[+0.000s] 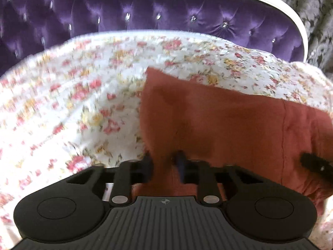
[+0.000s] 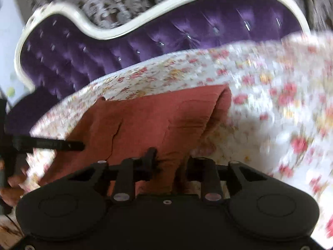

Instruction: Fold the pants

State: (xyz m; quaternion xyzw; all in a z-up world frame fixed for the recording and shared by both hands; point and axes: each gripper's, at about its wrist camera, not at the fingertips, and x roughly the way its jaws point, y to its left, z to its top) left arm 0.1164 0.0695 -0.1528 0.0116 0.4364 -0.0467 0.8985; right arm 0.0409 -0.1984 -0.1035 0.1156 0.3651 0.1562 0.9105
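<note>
The rust-red pants (image 1: pixel 218 120) are seen lying on a flowered bedspread (image 1: pixel 72 104), in the centre and right of the left wrist view and in the centre-left of the right wrist view (image 2: pixel 145 120); behind the bed, along the top of both pictures, a purple buttoned headboard (image 1: pixel 145 14) with a white frame is shown.

The pants appear already gathered into a compact, roughly rectangular bundle; a folded, rounded edge is seen at the upper right of the bundle in the right wrist view, and a straight far edge in the left wrist view; from this it is judged that at least one fold has been made, though how many layers lie stacked cannot be told.

The left gripper (image 1: pixel 164 162) is drawn close together at the near edge of the cloth, with a ridge of red fabric pinched between its fingers; its black tip is also visible at the left of the right wrist view. The right gripper (image 2: pixel 172 162) is set partly closed on the near edge, with bunched cloth gripped between the fingers.

What is left is judged to be a further fold of the near edge toward the far edge, then smoothing; both pictures are blurred.
</note>
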